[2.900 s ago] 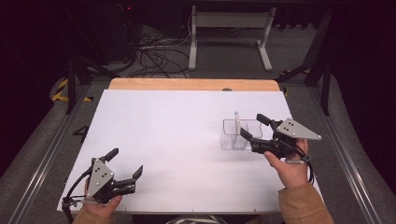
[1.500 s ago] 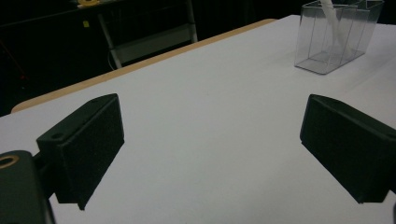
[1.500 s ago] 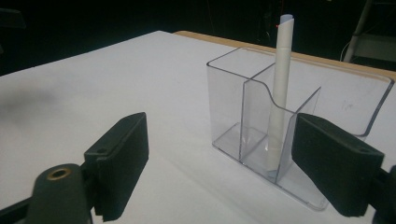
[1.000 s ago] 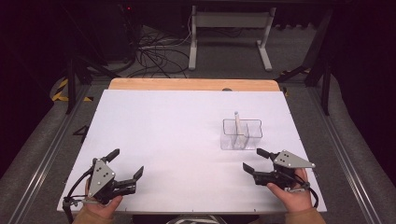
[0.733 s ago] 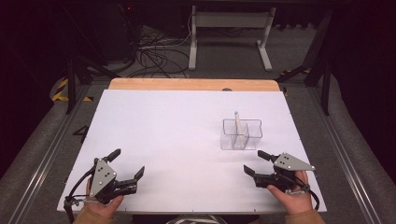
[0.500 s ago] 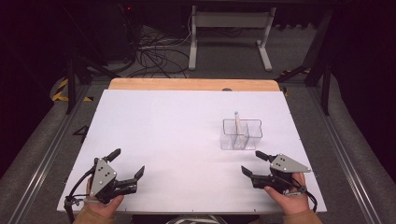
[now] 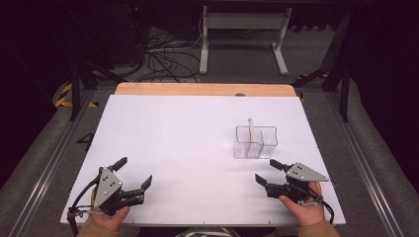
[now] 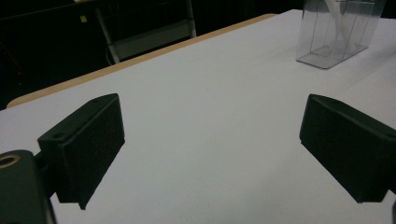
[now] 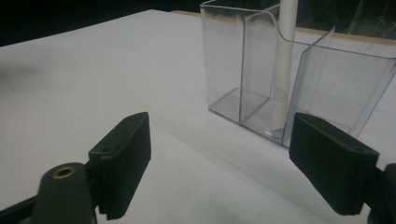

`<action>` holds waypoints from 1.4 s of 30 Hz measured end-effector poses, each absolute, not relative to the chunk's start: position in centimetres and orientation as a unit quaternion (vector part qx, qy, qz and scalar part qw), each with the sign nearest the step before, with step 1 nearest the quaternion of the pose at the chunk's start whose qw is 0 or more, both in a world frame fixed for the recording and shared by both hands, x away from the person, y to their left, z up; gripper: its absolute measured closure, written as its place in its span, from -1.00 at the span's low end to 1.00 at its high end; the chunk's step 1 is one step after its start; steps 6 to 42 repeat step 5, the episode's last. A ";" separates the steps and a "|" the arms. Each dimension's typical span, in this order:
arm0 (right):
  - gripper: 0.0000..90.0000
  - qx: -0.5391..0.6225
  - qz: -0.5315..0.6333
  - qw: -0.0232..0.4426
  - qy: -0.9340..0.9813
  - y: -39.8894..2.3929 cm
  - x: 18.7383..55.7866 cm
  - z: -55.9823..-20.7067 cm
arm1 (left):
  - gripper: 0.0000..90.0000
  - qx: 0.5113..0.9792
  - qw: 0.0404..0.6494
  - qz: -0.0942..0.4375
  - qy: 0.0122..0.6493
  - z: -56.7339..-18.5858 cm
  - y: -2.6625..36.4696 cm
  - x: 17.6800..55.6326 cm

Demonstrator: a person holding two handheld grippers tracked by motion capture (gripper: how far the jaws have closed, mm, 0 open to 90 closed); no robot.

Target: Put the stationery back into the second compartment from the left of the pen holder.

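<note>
A clear plastic holder (image 7: 255, 142) with compartments stands on the right half of the white table (image 7: 188, 133). A white pen (image 7: 250, 129) stands upright in it, seen close in the right gripper view as the pen (image 9: 285, 70) inside the holder (image 9: 299, 79). My right gripper (image 7: 269, 171) rests near the front right edge, just short of the holder, open with nothing between its jaws. My left gripper (image 7: 133, 173) lies at the front left, open and empty. In the left gripper view the holder (image 8: 338, 30) sits far off at the upper right.
A wooden strip (image 7: 205, 89) borders the table's far edge. Beyond it stand a white metal frame (image 7: 242, 34) and cables on the floor (image 7: 163, 54). Grey rails (image 7: 44, 163) run along both sides of the table.
The right gripper drew back from the holder toward the front edge, then shifted slightly left. The left gripper has kept still.
</note>
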State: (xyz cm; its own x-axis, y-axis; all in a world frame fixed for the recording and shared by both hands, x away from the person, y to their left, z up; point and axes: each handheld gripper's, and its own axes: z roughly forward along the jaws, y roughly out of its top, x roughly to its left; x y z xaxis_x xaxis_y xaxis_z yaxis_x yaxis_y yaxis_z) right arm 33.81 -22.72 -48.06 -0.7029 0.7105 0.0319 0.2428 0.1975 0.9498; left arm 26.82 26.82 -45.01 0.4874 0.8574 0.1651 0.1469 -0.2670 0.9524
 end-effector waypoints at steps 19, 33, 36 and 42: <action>-0.53 0.325 0.546 0.213 0.743 -22.7 33.8 -48.0 | -0.83 0.715 0.485 0.365 0.347 -45.1 26.9 26.8; -0.53 0.325 0.546 0.213 0.743 -22.7 33.8 -48.0 | -0.83 0.715 0.485 0.365 0.347 -45.1 26.9 26.8; -0.53 0.325 0.546 0.213 0.743 -22.7 33.8 -48.0 | -0.83 0.715 0.485 0.365 0.347 -45.1 26.9 26.8; -0.53 0.325 0.546 0.213 0.743 -22.7 33.8 -48.0 | -0.83 0.715 0.485 0.365 0.347 -45.1 26.9 26.8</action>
